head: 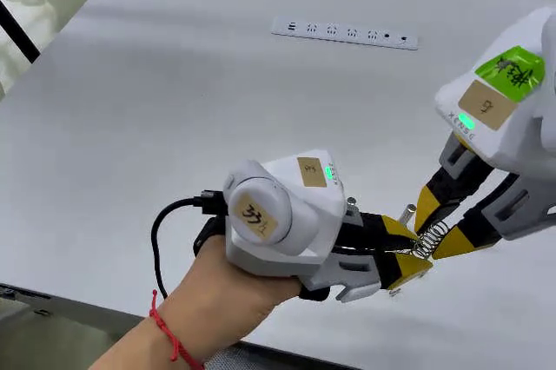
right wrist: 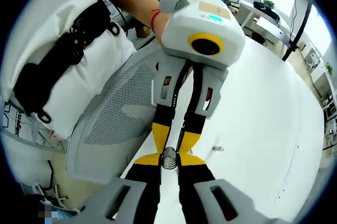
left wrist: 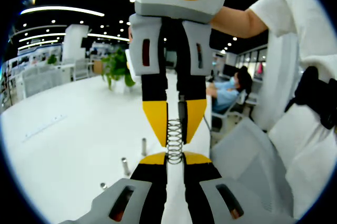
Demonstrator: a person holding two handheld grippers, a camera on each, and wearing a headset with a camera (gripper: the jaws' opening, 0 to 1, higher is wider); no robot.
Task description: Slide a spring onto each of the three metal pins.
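The left tool (head: 405,250), gripped by a hand (head: 228,299) with a red cord (head: 167,335) at the wrist, has its jaws drawn in to a narrow gap around one end of the spring (head: 432,239). The right tool (head: 440,226) faces it tip to tip, its jaws just as close and pinching the coil's other end, so the spring lies lengthwise between the two, lifted off the white tabletop (head: 217,127). Three metal pins (left wrist: 125,166) stand upright on that surface just beside the tips, all bare. A white power strip (head: 345,32) lies well apart, toward the far edge. A grey mesh chair (right wrist: 110,129) stands by the tabletop; beyond are a potted plant (left wrist: 117,71), ceiling lights and a seated person (left wrist: 231,90).
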